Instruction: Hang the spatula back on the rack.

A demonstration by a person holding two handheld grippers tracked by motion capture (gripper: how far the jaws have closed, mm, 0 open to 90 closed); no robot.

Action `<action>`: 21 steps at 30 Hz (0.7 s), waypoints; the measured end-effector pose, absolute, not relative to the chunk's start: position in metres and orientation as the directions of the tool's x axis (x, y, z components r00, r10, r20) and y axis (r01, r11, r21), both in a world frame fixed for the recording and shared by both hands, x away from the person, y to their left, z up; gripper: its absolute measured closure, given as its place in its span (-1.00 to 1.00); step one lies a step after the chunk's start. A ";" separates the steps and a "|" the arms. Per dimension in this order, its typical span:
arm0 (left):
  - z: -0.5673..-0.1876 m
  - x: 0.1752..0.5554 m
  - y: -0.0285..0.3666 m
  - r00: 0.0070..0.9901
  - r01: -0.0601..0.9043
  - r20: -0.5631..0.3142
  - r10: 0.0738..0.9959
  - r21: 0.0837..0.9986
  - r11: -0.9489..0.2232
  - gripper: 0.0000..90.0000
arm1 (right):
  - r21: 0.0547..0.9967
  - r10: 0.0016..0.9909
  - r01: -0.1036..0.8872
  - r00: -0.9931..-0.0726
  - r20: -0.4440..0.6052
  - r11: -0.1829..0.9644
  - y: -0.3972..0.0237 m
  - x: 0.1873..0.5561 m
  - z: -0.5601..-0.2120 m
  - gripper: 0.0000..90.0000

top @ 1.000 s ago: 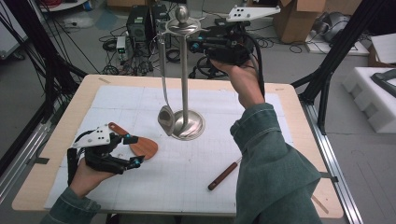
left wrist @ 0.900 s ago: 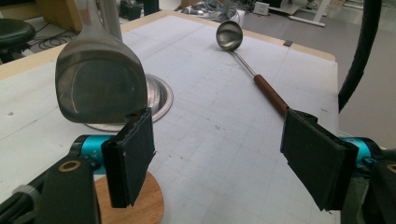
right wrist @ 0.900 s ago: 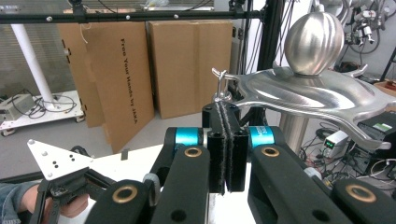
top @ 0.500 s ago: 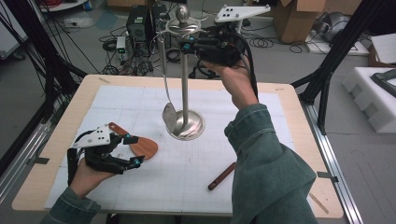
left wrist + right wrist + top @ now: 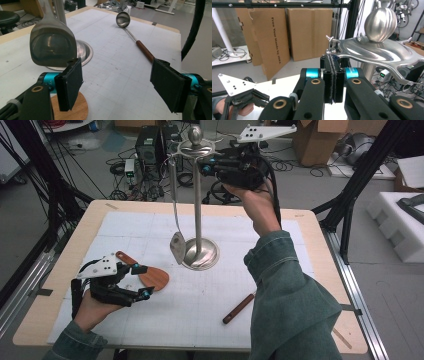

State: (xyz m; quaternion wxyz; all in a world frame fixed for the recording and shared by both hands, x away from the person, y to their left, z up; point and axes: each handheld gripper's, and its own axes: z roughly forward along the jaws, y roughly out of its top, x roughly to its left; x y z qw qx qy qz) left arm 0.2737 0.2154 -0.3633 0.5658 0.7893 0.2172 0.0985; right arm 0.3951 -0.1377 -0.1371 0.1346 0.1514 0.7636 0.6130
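Two cardboard boxes (image 5: pixel 287 32) stand behind my right gripper (image 5: pixel 332 58); one reads "Free Your Hands by JAKA". Its jaws are pressed together at the rack (image 5: pixel 197 200) top, near the hanging spatula (image 5: pixel 176 227). My left gripper (image 5: pixel 142 281) gapes wide over the gridded mat (image 5: pixel 200 310), wooden spatula (image 5: pixel 150 274) beneath.

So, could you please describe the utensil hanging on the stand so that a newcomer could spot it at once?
Start at the tall metal stand in the middle of the table. From a hook at its top hangs a steel spatula, its flat blade just above the round base. Unlike the wooden spatula and the ladle, it hangs rather than lies flat.
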 end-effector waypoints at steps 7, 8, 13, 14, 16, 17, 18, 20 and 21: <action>-0.363 0.274 0.216 0.886 0.231 -0.090 0.454 0.936 -0.265 -0.41 | 0.977 0.400 0.065 -0.916 -0.022 0.202 -0.131 0.395 -0.138 1.00; -0.363 0.274 0.216 0.886 0.231 -0.089 0.454 0.936 -0.266 -0.41 | 0.977 0.402 0.063 -0.915 -0.025 0.204 -0.130 0.395 -0.138 1.00; -0.363 0.274 0.216 0.886 0.230 -0.090 0.454 0.937 -0.263 -0.41 | 0.976 0.402 0.063 -0.915 -0.027 0.208 -0.125 0.395 -0.137 1.00; -0.363 0.274 0.216 0.886 0.229 -0.088 0.455 0.937 -0.263 -0.41 | 0.976 0.404 0.062 -0.914 -0.028 0.207 -0.125 0.395 -0.138 1.00; -0.363 0.274 0.216 0.887 0.229 -0.090 0.453 0.937 -0.263 -0.41 | 0.977 0.406 0.063 -0.914 -0.027 0.205 -0.123 0.395 -0.138 1.00; -0.363 0.274 0.216 0.887 0.229 -0.090 0.453 0.937 -0.264 -0.41 | 0.976 0.407 0.062 -0.913 -0.028 0.207 -0.122 0.395 -0.138 1.00; -0.363 0.274 0.216 0.886 0.230 -0.090 0.454 0.937 -0.263 -0.41 | 0.977 0.407 0.061 -0.913 -0.028 0.206 -0.121 0.395 -0.138 1.00; -0.363 0.274 0.216 0.887 0.227 -0.088 0.453 0.938 -0.262 -0.41 | 0.977 0.410 0.061 -0.912 -0.030 0.206 -0.120 0.395 -0.138 1.00; -0.363 0.274 0.216 0.887 0.227 -0.088 0.454 0.938 -0.263 -0.41 | 0.977 0.413 0.060 -0.910 -0.031 0.205 -0.119 0.395 -0.138 1.00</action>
